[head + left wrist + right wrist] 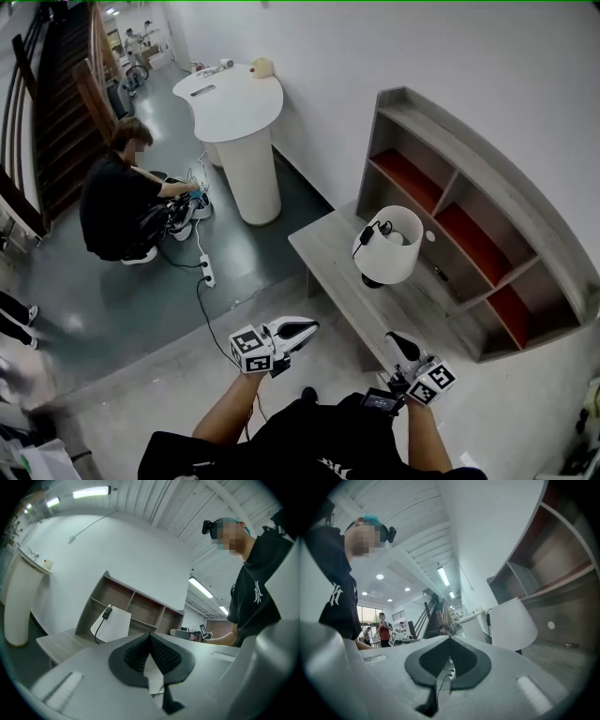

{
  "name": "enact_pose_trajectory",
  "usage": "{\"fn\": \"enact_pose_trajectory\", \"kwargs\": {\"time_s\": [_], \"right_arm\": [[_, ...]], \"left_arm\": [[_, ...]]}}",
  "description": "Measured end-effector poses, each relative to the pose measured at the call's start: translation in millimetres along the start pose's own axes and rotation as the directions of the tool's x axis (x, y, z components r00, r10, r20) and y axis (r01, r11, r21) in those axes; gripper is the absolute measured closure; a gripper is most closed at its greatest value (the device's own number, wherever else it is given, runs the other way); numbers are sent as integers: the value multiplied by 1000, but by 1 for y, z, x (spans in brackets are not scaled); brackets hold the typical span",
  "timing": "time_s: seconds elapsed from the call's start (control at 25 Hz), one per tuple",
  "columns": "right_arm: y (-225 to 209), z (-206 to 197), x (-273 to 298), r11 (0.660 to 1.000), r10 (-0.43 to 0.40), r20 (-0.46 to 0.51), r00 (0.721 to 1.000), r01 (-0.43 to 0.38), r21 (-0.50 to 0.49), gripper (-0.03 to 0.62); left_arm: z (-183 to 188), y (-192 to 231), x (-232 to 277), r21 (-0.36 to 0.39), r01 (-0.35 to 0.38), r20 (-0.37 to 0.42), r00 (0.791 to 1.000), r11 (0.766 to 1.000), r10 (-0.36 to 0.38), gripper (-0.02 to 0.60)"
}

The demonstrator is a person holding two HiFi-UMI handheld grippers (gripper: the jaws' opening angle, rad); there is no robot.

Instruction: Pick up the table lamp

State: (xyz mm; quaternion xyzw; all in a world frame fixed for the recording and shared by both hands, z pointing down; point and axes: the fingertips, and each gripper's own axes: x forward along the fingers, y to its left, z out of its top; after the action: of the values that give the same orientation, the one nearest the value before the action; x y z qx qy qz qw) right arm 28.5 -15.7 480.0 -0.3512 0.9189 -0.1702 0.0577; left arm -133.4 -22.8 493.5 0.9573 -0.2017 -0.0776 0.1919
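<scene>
The dark floor (122, 319) took up most of the room on the left, open except at its far side, and gave way to a paler strip in front of the person holding the grippers. A white wall (422, 47) closed the right side. Against it stood a grey shelf unit (469, 155) with red-backed compartments, and a low grey surface (328, 246) ran along its foot, with its left end corner jutting out toward the dark floor. A white pedestal counter (246, 141) stood further along the wall, well apart from that corner. A crouching person (112, 202) in black was just beside the pedestal.

The table lamp (386, 246) stood upright on the surface, set back near the shelf unit, with bare surface on its left and between it and the near edge. Its white shade had a black cord (364, 236) draped over it.

The left gripper (307, 326) hung over the pale floor, short of the near edge, with its jaws pressed together on nothing. The right gripper (396, 341) showed over the near edge, with its jaws likewise together and empty. Both were clear of the lamp, with open space between them. A power strip (208, 272) lay on the dark floor near the pedestal.
</scene>
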Motion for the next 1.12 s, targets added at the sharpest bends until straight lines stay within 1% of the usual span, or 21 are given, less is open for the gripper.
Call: {"fn": "enact_pose_trajectory", "kwargs": {"time_s": [0.16,0.28,0.44,0.52,0.6,0.68,0.76,0.84,0.96,1.12], "right_arm": [[-16,-8,11,999,-40,-33,999,41,30,592],[-38,-9,26,996,-64,-32,997,66,56,592],[-71,-8,51,993,-74,-9,997,75,95,592],[-89,-6,56,989,-99,-1,995,98,113,592],[-109,-2,58,982,-129,13,992,126,137,592],[-131,5,65,977,-147,38,988,139,160,592],[-153,17,74,973,-148,68,987,133,186,592],[-174,24,76,966,-155,89,984,133,220,592],[-199,24,65,947,-211,111,971,175,269,592],[-230,29,49,922,-278,191,942,205,329,592]], "left_arm": [[6,23,12,-46,27,8,1000,999,-27,581],[3,45,19,-69,42,3,999,997,-42,581],[3,86,27,-97,22,-18,1000,995,-24,581],[4,101,37,-121,17,-28,999,992,-21,581],[8,114,48,-132,26,-49,998,991,-33,581],[16,134,60,-121,33,-72,997,992,-42,581],[31,157,72,-113,24,-81,996,993,-33,581],[43,173,86,-139,15,-82,996,990,-27,581],[43,191,102,-181,19,-114,993,983,-40,581],[34,214,123,-211,20,-167,984,977,-56,581]]}}
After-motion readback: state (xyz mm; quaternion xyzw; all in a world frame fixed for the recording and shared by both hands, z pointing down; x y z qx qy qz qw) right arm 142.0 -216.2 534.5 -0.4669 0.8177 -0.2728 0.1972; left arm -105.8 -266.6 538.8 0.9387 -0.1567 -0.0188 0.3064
